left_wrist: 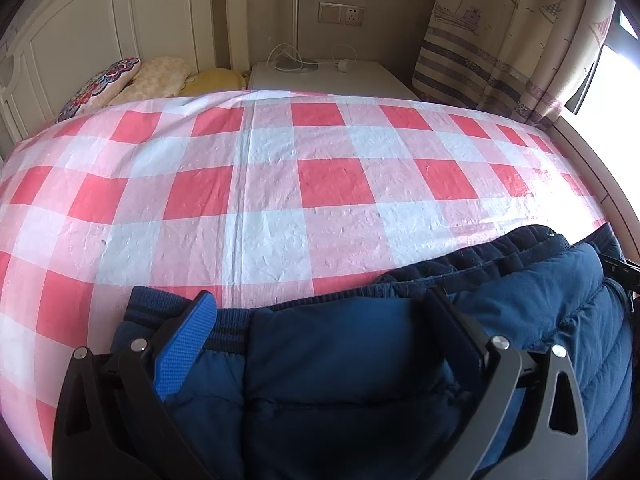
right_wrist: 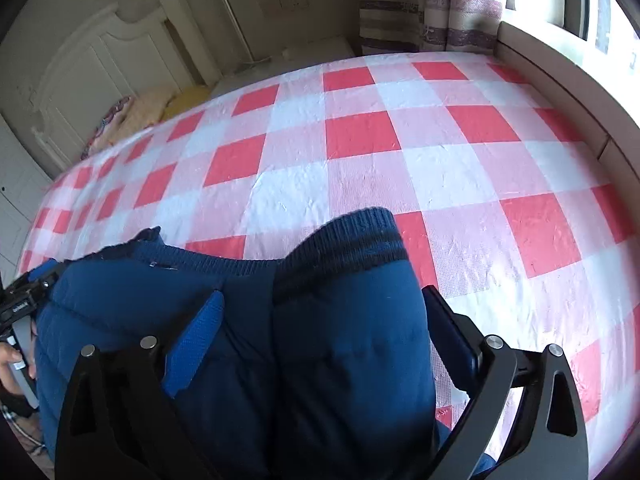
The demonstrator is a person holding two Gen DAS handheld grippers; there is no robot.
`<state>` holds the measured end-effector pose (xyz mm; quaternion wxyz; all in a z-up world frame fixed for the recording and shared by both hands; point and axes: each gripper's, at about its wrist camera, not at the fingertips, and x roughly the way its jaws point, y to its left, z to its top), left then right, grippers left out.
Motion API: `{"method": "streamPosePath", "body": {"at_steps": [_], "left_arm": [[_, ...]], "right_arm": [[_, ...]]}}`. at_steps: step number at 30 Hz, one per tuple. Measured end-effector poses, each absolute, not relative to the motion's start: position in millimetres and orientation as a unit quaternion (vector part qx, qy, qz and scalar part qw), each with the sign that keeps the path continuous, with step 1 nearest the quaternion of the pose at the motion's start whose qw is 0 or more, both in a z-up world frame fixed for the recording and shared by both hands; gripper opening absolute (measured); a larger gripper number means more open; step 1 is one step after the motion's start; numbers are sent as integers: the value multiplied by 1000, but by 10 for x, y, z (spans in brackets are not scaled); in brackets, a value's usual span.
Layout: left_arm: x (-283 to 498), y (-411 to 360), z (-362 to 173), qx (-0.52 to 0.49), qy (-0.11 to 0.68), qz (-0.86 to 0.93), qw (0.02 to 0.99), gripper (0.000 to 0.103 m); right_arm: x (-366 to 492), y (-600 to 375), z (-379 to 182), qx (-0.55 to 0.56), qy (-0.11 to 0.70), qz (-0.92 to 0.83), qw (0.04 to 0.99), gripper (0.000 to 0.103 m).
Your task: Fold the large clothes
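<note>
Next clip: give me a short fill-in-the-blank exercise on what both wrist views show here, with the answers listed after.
1. The padded jacket between the fingers of both grippers is navy ____.
2. The bed cover is checked in white, pink and ____.
3. In the right wrist view, the ribbed cuff sticks out ahead of the right gripper, whose jaws stand ____ around a sleeve.
4. The pillows lie against the white ____.

Answers: blue; red; apart; headboard

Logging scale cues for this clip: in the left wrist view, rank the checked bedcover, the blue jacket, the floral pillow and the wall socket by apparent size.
1. checked bedcover
2. blue jacket, enlarged by nearness to the camera
3. floral pillow
4. wall socket
</note>
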<state>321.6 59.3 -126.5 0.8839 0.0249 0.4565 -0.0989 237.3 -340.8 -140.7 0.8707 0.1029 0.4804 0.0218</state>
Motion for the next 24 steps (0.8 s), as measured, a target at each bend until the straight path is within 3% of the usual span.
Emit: {"method": "streamPosePath", "body": {"at_steps": [7,12,18,24], "left_arm": [[3228,593,-1269,28,455,-98,885,101],[3225,588,-1266,27,454,-98,885,101],[3225,583,-1262,28,453,-98,886,101],[3200,556,-1241,33,452,-95,886,101]], "right_arm": [[2179,-3336,-1015,79,423,-26,902,93],[2075,-2608,-589,12,389,72,918,93],[2276,-1809,-1094,-86,449,104,883,94],[2361,-1860,-1278,-77,463,102,877,97]]}}
